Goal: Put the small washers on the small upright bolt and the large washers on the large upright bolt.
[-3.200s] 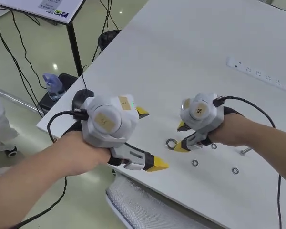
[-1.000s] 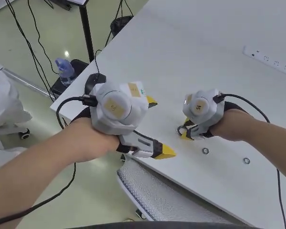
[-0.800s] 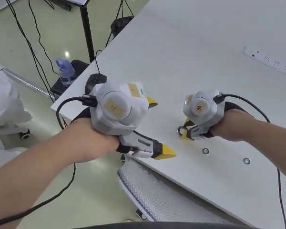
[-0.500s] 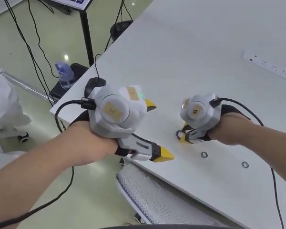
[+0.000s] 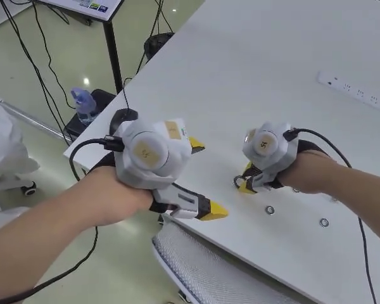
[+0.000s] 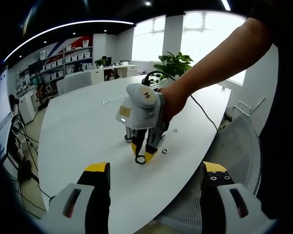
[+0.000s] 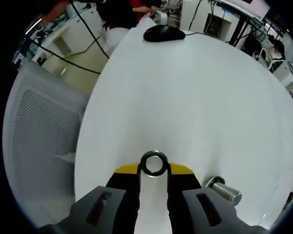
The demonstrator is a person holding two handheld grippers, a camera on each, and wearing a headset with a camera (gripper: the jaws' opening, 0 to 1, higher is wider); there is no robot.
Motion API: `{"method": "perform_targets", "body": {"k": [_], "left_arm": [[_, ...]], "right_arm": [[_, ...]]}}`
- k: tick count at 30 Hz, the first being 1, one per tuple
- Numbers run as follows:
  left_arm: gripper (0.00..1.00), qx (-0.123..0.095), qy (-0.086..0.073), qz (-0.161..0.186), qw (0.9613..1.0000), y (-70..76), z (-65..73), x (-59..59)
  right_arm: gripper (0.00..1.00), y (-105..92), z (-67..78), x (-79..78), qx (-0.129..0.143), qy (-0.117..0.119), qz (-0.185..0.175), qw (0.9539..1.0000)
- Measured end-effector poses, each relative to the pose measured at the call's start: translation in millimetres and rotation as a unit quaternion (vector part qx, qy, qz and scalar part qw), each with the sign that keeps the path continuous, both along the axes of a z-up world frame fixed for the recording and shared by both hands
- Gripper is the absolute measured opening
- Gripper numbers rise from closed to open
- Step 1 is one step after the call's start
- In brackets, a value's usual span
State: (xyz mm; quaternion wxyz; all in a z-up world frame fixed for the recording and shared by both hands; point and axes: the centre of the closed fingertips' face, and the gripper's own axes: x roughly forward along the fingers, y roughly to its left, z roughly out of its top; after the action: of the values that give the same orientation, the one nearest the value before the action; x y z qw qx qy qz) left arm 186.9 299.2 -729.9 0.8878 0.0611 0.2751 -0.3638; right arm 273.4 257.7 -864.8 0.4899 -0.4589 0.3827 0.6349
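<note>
— Where is the washer (image 7: 143,164)?
— Pinched between the right gripper's (image 7: 155,171) jaws, down by the worktop (image 5: 253,76), with a bolt (image 7: 224,191) just beside.
— And the left gripper (image 6: 155,169)?
— Jaws wide, holding nothing. Two small washers (image 5: 269,209) lie on the worktop near the right one.

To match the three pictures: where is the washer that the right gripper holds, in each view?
Head view: washer, centre, at the tips of the right gripper.
Left gripper view: centre, hanging from that gripper's jaws.
Right gripper view: low centre, between yellow tips.
Shared landmark: the mesh chair by the table edge.
</note>
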Motion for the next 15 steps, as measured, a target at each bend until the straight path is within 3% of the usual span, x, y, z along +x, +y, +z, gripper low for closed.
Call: {"method": "perform_targets", "body": {"k": [3, 9, 12, 15], "left_arm": [[0.75, -0.001, 0.0, -0.002, 1.0, -0.9, 0.2, 0.5], [0.75, -0.001, -0.004, -0.008, 1.0, -4.4, 1.6, 5.2], [0.75, -0.001, -0.005, -0.012, 0.9999, -6.9, 2.5, 7.6], [0.76, -0.004, -0.008, -0.013, 0.9999, -9.4, 4.4, 10.0]], "right_arm": [[0.19, 1.0, 7.6, 0.6, 0.004, 0.01, -0.015, 0.9998], [0.19, 2.2, 28.1, 1.8, 0.0, 0.002, -0.018, 0.9998], [0.19, -1.3, 26.5, 6.5, -0.006, -0.006, -0.014, 0.9999], [0.19, -3.2, 36.2, 8.3, -0.004, -0.007, -0.022, 0.9997]]}}
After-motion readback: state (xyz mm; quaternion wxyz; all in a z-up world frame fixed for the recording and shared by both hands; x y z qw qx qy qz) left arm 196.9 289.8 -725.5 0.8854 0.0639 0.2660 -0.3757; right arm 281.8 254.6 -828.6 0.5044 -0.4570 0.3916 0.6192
